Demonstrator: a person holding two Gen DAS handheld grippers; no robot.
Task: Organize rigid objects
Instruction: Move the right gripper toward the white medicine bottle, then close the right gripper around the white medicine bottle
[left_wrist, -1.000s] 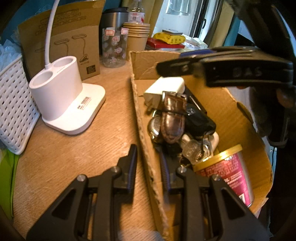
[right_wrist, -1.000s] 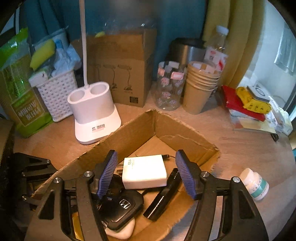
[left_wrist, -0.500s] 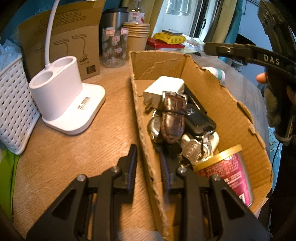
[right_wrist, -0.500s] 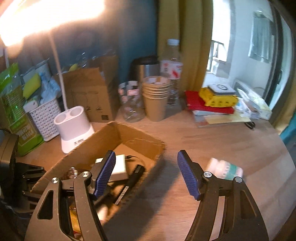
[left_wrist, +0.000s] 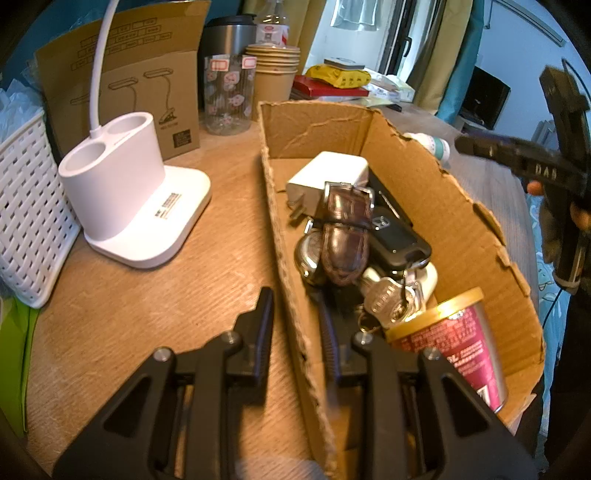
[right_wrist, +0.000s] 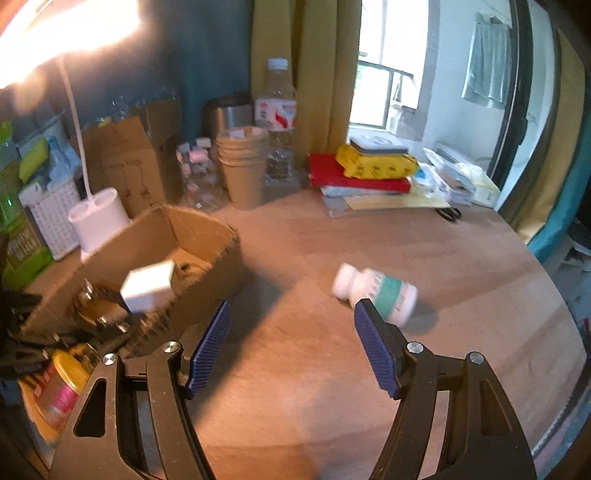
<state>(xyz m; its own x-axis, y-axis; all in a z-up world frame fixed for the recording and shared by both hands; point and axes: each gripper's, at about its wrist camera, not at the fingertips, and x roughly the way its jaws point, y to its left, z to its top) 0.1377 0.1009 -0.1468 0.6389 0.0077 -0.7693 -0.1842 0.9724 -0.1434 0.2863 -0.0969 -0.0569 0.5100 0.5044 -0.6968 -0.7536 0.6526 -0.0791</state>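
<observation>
Pill bottle (right_wrist: 375, 292) is seen lying on its side on the table (right_wrist: 461, 266), ahead-right of right gripper (right_wrist: 291, 345), axis crosswise | right jaws spread, empty | left gripper (left_wrist: 295, 332) clamped on box wall (left_wrist: 291, 266)

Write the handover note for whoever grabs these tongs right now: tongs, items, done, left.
Left tongs: shut on the near wall of the cardboard box, steadying it.
Right tongs: open, empty, above bare tabletop beside the box.
In the box: white charger, brown-strap watch, car key fob, keys, red can.
Left: the white pill bottle lies on its side on the table, outside the box, just past the right tongs. Likely next: grip it and drop it in.
</observation>
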